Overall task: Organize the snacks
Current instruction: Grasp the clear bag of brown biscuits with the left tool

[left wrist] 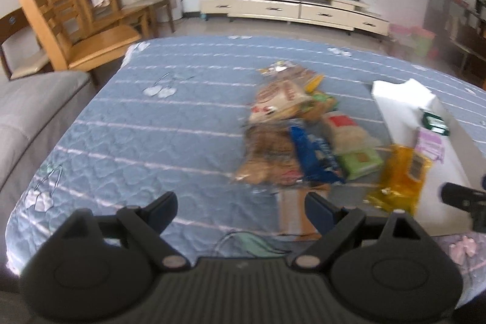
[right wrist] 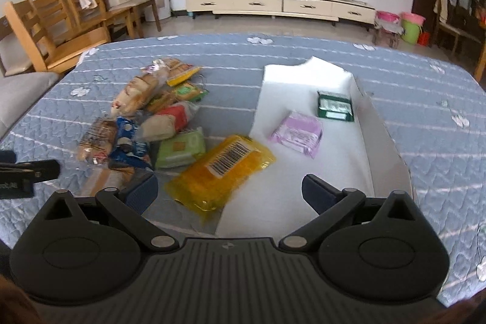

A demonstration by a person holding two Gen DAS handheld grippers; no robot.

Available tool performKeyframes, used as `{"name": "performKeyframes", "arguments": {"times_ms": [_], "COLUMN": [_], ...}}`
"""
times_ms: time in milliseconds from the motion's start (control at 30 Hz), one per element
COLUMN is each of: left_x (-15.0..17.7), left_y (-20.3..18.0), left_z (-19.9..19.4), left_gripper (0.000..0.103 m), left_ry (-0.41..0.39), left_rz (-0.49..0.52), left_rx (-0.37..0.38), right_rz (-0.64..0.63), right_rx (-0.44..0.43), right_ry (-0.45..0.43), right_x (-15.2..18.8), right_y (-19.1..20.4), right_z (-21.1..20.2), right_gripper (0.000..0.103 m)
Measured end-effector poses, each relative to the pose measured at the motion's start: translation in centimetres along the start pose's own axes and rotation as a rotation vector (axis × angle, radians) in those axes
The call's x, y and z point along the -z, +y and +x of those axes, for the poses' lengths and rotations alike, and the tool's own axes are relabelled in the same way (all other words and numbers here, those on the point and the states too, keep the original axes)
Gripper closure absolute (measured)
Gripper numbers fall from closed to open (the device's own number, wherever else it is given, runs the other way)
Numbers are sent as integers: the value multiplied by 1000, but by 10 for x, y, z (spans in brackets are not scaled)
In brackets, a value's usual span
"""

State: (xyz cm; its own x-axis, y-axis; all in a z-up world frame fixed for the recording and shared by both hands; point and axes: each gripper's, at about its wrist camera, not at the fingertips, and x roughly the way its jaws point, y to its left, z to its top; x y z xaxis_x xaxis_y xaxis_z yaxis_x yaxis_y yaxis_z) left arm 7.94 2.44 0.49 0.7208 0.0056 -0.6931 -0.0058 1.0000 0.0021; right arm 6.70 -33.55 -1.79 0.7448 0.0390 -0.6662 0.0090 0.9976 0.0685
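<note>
**Inspector:** Quilted blue cloth with pale stripes covers the tabletop (right wrist: 231, 56); wooden chairs (right wrist: 60, 26) stand at its left and a cream cabinet (right wrist: 273, 5) runs along the far wall. Where are the snacks?

**Assistant:** A loose pile of snacks (right wrist: 152, 117) lies left of centre, soft crinkled wrappers overlapping. A white shallow box (right wrist: 373, 141), open on top, sits just to its right. A yellow glossy packet (right wrist: 221, 172) straddles the box's near left edge, barcode up, long axis running from near-left to far-right. Inside the box, a flat lilac packet (right wrist: 297, 135) lies slightly askew, and a green rectangular carton (right wrist: 335, 107) lies beyond it near the right wall.

**Inspector:** Tools?

**Assistant:** The right tool (right wrist: 229, 192) has its fingers spread wide, empty, above the yellow packet's near end. The left tool (left wrist: 241, 207) is likewise spread and empty, near the blurred pile's front edge.
</note>
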Motion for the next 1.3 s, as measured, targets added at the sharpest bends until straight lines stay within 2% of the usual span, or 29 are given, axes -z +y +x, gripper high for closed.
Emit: {"name": "performKeyframes", "arguments": {"times_ms": [300, 600, 633, 733, 833, 933, 967, 1033, 1100, 1133, 1167, 1300], "left_x": [-7, -35, -36, -41, -40, -33, -30, -26, -25, -27, -28, -32], "left_y": [18, -11, -14, -17, -20, -30, -33, -37, -29, -27, -27, -19], "left_z": [35, 83, 87, 98, 102, 106, 109, 116, 118, 117, 114, 105], "left_gripper": [11, 9, 7, 2, 2, 2, 6, 6, 11, 24, 43, 53], "left_ry": [29, 42, 41, 37, 48, 59, 65, 54, 48, 40, 28, 20], "left_rz": [-38, 26, 31, 20, 6, 40, 56, 85, 26, 14, 19, 0], "left_rx": [-44, -24, -23, -7, 24, 65, 68, 17, 32, 24, 15, 44], "right_rz": [38, 42, 44, 53, 66, 86, 93, 109, 121, 124, 126, 167], "right_rx": [-2, -16, -16, -14, -10, -7, -6, -2, -8, -13, -17, -67], "right_ry": [15, 15, 17, 25, 33, 44, 48, 55, 61, 64, 68, 105], "right_x": [7, 6, 5, 5, 7, 8, 9, 9, 9, 8, 7, 3], "right_y": [-9, -10, -10, -13, -16, -20, -21, -23, -23, -22, -20, -14], "right_z": [14, 20, 21, 23, 27, 31, 32, 35, 36, 37, 38, 49], "right_gripper": [0, 0, 0, 0, 0, 0, 0, 0, 0, 0, 0, 0]}}
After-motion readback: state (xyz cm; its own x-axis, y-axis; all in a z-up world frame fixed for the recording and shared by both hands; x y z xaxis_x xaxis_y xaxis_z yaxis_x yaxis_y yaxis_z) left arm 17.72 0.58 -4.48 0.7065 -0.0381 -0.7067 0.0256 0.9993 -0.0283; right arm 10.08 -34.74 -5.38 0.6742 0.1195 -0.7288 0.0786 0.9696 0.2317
